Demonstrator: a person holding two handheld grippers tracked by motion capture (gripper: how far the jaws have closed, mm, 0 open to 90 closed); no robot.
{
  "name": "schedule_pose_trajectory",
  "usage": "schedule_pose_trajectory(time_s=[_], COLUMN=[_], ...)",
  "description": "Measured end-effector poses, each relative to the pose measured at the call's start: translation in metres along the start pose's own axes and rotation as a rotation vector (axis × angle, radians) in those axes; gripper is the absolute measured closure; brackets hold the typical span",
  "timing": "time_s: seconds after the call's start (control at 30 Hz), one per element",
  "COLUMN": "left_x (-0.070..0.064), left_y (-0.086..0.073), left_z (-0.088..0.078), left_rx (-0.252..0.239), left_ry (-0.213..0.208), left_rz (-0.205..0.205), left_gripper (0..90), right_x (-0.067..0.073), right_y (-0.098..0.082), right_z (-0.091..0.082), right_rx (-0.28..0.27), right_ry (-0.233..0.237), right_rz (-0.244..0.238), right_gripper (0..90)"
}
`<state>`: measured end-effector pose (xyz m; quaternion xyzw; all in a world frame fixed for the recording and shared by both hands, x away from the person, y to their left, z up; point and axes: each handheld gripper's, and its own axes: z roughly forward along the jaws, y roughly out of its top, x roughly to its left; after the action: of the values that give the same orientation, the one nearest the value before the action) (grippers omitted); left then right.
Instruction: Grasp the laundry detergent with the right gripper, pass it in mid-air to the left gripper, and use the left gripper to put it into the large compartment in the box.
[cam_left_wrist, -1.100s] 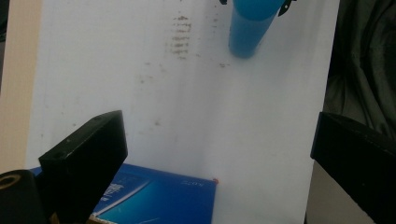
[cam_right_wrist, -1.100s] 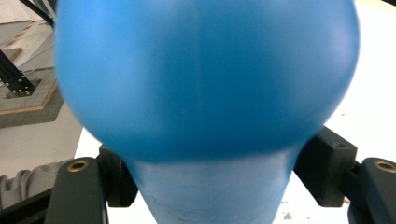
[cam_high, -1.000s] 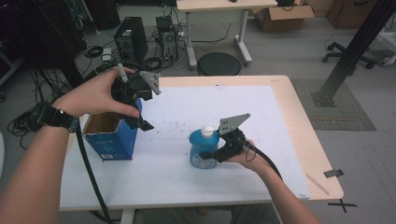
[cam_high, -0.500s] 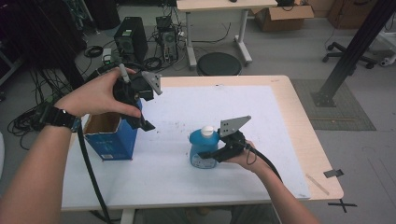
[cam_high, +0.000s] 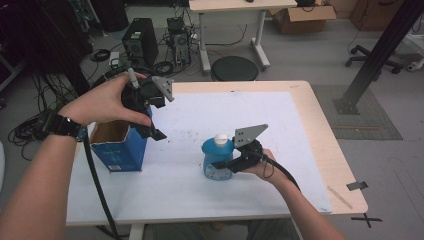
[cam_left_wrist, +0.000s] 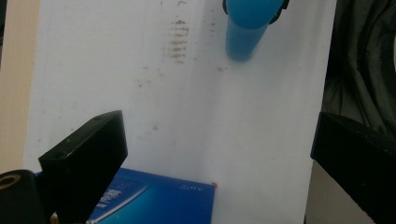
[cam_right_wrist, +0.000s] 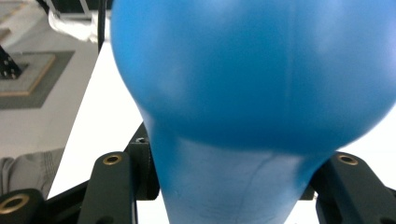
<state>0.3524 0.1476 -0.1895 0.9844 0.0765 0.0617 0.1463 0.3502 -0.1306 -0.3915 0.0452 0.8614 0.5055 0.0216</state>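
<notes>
A blue bottle (cam_high: 218, 159) with a white cap stands on the white mat (cam_high: 200, 115). My right gripper (cam_high: 226, 166) reaches it from the right. Its jaws have just been closing and now press on the bottle's lower body, one on each side. In the right gripper view, the bottle (cam_right_wrist: 252, 70) bulges above that gripper (cam_right_wrist: 233, 186). My left gripper (cam_high: 150, 125) hovers open above the right edge of an open blue box (cam_high: 120, 150), with nothing between its jaws. In the left gripper view, that gripper (cam_left_wrist: 219, 154) looks down on the box's corner (cam_left_wrist: 159, 200) and on the bottle (cam_left_wrist: 247, 28) farther off.
The box stands near the table's left edge. Bare mat lies behind and to the right of the bottle. A strip of black tape (cam_high: 358, 185) marks the table's right front corner. On the floor beyond are a round stool (cam_high: 234, 69) and computer towers (cam_high: 140, 42).
Both hands stay where they were. The right gripper's jaws have drawn in against the blue bottle.
</notes>
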Motion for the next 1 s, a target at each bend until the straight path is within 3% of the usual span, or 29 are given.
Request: schedule_pose_trajectory(time_s=[0.33,0.67,1.0], left_x=[-0.001,-0.005,-0.005], left_y=[0.003,0.014,0.022], left_z=[-0.005,-0.015,-0.019], left_rx=[-0.015,-0.041,-0.044], left_ry=[0.004,0.004,0.003], left_rz=[0.003,0.009,0.015], left_gripper=[4.3,3.9,3.8], right_x=[-0.012,-0.023,-0.019], right_y=[0.031,0.082,0.123], right_z=[-0.009,-0.012,0.002], right_rx=[0.031,0.036,0.072], right_ry=[0.039,0.090,0.119], right_rz=[0.006,-0.012,-0.081], right_gripper=[43.4,43.4,43.4])
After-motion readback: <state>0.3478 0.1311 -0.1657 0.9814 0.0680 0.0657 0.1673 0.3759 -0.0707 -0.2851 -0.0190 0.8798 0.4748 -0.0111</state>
